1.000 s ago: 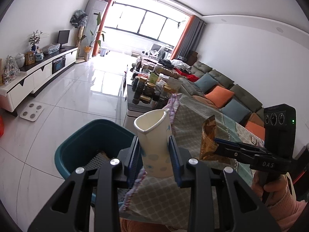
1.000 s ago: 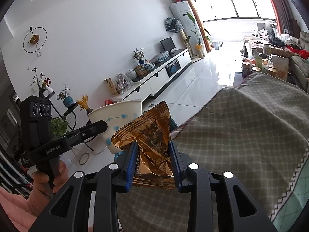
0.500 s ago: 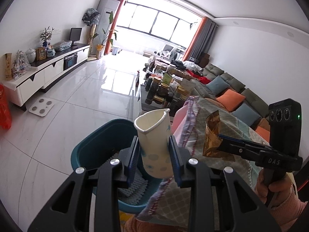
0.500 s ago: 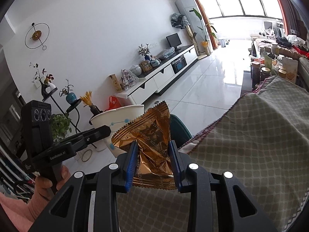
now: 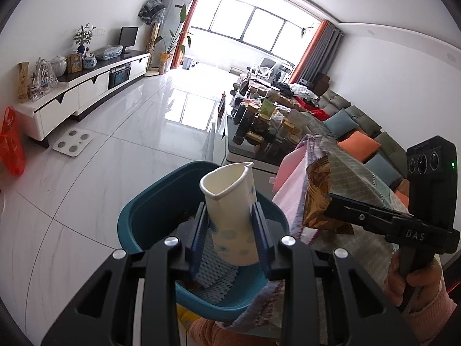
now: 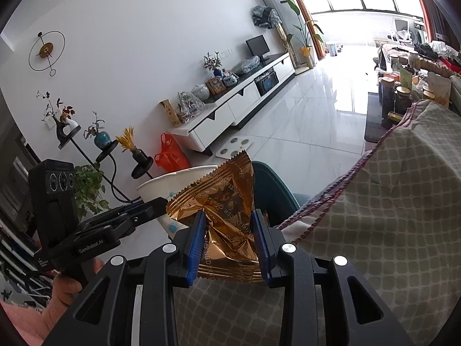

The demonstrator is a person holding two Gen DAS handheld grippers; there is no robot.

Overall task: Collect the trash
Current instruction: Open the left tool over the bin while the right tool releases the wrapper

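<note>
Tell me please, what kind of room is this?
Most likely a home living room: a long grey-green sofa with orange and blue cushions, a low white TV cabinet carrying a small black screen, and a wide curtained window.

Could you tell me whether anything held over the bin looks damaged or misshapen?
Yes: the paper cup in the left gripper is squeezed out of round, its rim pinched to a point. The gold wrapper in the right gripper is crumpled.

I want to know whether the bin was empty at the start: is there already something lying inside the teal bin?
Yes, white foam netting lies at the bottom of the teal bin, below the paper cup.
</note>
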